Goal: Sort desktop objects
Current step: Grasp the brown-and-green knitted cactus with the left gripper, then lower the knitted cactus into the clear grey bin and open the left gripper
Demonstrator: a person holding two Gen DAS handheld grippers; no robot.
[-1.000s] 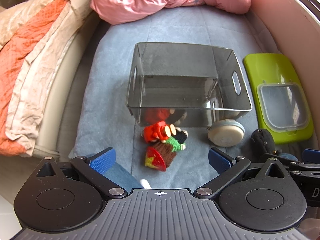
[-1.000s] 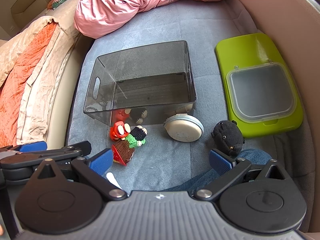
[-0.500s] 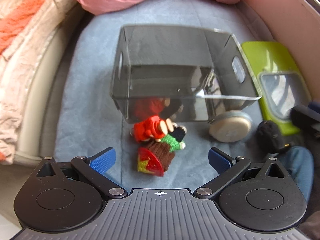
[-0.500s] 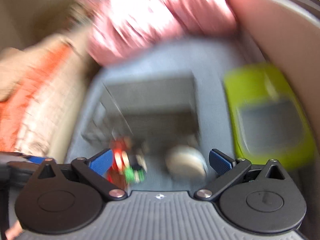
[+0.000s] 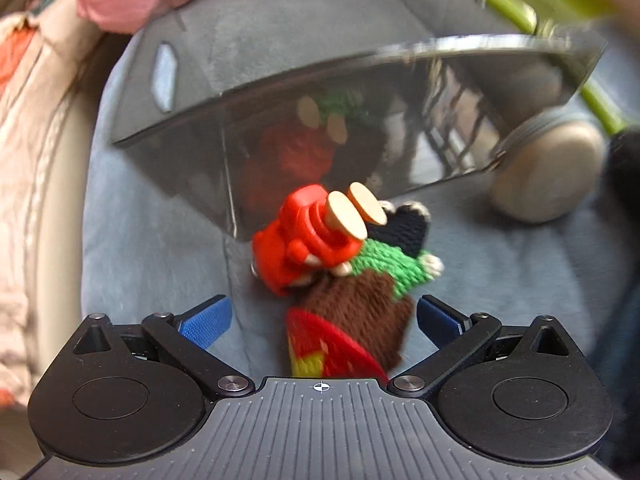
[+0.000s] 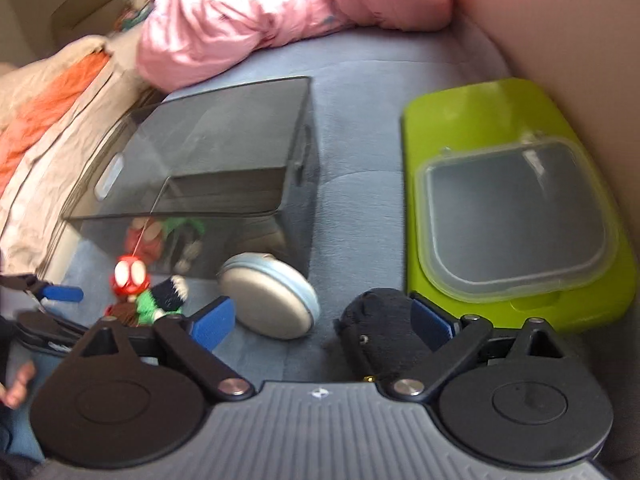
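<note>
1. Left hand-held gripper: jaws wide apart, blue pads clear on both sides. The knitted toy – brown body, green collar, red-yellow base – lies between the pads w/o contact on either.
2. Red plastic toy w/ two cream discs rests on the knitted toy's upper end, just beside the near wall of the smoked clear bin; its reflection shows in that wall.
3. Right hand-held gripper: jaws wide but closing. The black plush toy sits between the pads, close to the right pad; contact there cannot be told. Left pad stands clear of it.
4. Round cream case w/ grey zip band leans tilted against the bin's near right corner, btwn the toy pair and the black plush.
5. Green lidded box w/ clear lid panel lies right of the bin, apart from it.
6. Bin interior – nothing seen inside; slot handles in the side walls.
7. All items rest on a grey-blue cushion surface. Pink bedding is bunched at the far end; orange-beige cloth lies along the left.
8. Left-wrist view is blurred at the upper right.
</note>
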